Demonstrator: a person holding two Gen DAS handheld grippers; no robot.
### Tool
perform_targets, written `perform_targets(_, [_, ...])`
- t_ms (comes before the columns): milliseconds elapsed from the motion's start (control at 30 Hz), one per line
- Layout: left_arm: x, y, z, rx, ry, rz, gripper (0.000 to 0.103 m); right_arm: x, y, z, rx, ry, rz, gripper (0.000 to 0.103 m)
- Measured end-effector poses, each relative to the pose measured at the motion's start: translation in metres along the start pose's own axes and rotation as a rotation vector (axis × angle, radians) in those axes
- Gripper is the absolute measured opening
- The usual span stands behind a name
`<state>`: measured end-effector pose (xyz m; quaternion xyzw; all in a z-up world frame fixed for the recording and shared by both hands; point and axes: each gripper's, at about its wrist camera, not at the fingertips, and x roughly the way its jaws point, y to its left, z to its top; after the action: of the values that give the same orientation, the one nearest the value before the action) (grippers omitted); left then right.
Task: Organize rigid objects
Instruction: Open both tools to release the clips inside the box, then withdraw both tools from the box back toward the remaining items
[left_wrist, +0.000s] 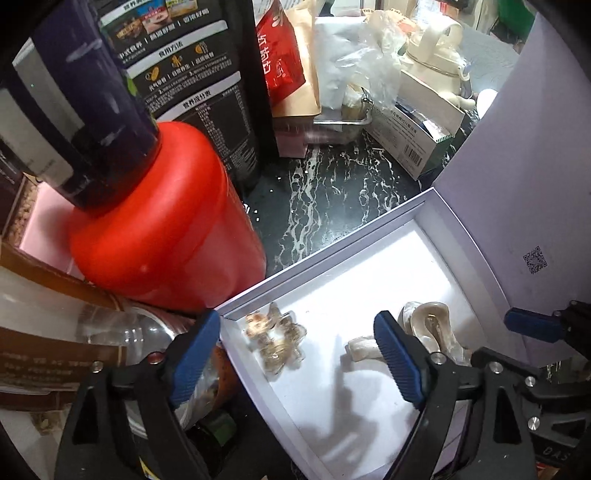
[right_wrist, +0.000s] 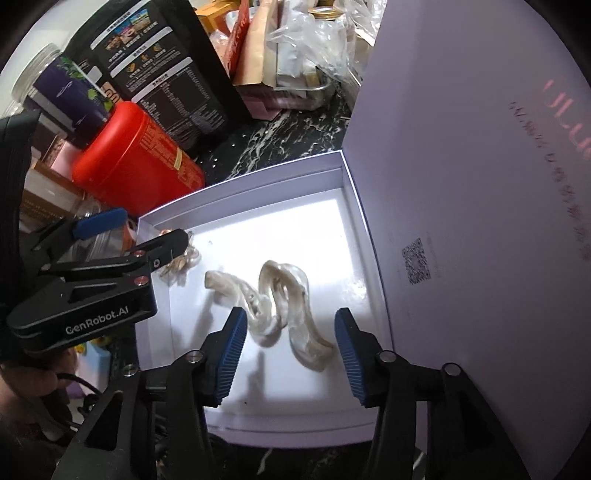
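Note:
An open white box (left_wrist: 369, 229) (right_wrist: 258, 177) lies on the dark marble counter with its lid (right_wrist: 480, 184) standing up at the right. Inside it lie a clear amber flower-shaped hair clip (left_wrist: 275, 338) (right_wrist: 181, 258) near the left wall and a pearly wavy hair clip (right_wrist: 280, 302) (left_wrist: 428, 328) in the middle. My left gripper (left_wrist: 299, 354) is open and empty over the box's left edge, above the flower clip. My right gripper (right_wrist: 290, 354) is open and empty, its fingers either side of the wavy clip's near end, just above it.
A red canister (left_wrist: 166, 229) (right_wrist: 136, 158) with a dark purple jar on it stands left of the box. Black and red food bags (left_wrist: 207, 74), a metal tray, a carton (left_wrist: 417, 129) and a white kettle crowd the back. Bottles sit at the near left.

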<state>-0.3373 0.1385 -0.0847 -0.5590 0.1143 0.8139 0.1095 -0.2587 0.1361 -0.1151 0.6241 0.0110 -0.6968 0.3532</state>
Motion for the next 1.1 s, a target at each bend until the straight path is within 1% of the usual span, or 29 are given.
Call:
perform_targets(33, [-0.002, 0.0, 0.0, -0.004, 0.0, -0.005, 0.088, -0.001, 0.001, -0.001, -0.001, -0.001, -0.001, 0.05])
perform_targets(67, [-0.003, 0.0, -0.001, -0.033, 0.0, 0.001, 0.088, -0.004, 0.001, -0.003, 0.0, 0.0, 0.0, 0.05])
perform_targets(300, [-0.023, -0.005, -0.004, -0.035, -0.009, -0.01, 0.088, -0.019, 0.002, -0.014, -0.002, -0.001, 0.003, 0.05])
perform_targets(467, [-0.044, -0.008, -0.008, -0.062, -0.014, -0.042, 0.088, -0.032, 0.005, -0.021, -0.011, -0.013, 0.008, 0.05])
perform_targets(567, [-0.054, -0.01, -0.012, -0.065, -0.018, -0.031, 0.088, -0.042, 0.007, -0.027, -0.017, -0.02, 0.013, 0.05])
perform_targets(767, [-0.075, -0.009, -0.02, -0.09, -0.035, -0.032, 0.088, -0.059, 0.01, -0.038, -0.021, -0.043, 0.017, 0.05])
perform_targets(1100, [-0.114, -0.008, -0.031, -0.103, -0.088, -0.008, 0.088, -0.089, 0.018, -0.052, -0.039, -0.088, 0.029, 0.05])
